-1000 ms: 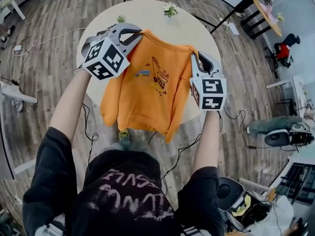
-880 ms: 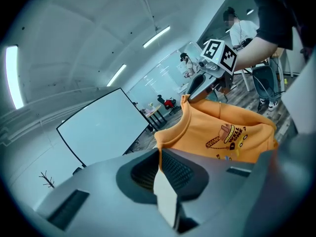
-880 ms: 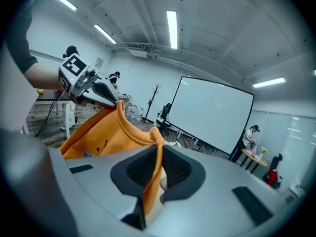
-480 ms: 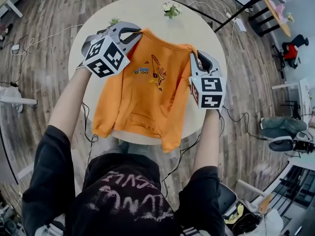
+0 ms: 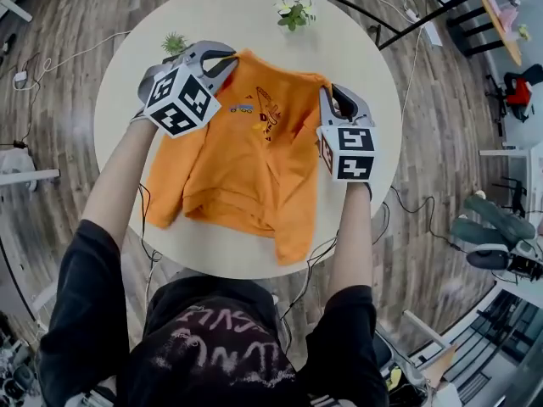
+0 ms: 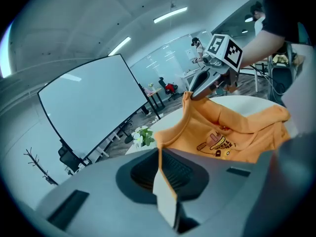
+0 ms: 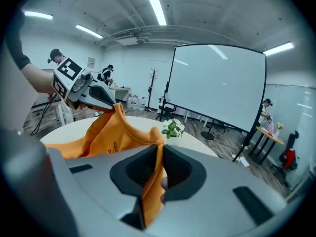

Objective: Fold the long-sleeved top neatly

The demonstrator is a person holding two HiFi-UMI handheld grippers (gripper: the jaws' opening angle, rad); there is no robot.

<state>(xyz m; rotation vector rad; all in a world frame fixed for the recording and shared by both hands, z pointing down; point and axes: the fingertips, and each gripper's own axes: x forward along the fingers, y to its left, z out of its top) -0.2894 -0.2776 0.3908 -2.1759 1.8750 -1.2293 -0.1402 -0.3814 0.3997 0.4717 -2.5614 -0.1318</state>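
Note:
An orange long-sleeved top (image 5: 246,168) with a small truck print hangs between both grippers over the round white table (image 5: 127,83). Its hem and lower body rest on the tabletop, and one sleeve trails toward the near edge. My left gripper (image 5: 231,59) is shut on the top's left shoulder, and the left gripper view shows orange cloth (image 6: 237,132) pinched in my left gripper (image 6: 159,157). My right gripper (image 5: 327,93) is shut on the other shoulder; in its own view my right gripper (image 7: 159,164) has cloth (image 7: 106,135) squeezed between the pads.
A small flowering plant (image 5: 293,11) stands at the table's far edge, and a little green plant (image 5: 174,42) sits beside my left gripper. Cables run over the wooden floor (image 5: 59,58). A big white screen (image 7: 217,83) and people stand in the background.
Both grippers have moved forward and down with the top. It hung over the table's near edge before; now its lower part lies on the tabletop.

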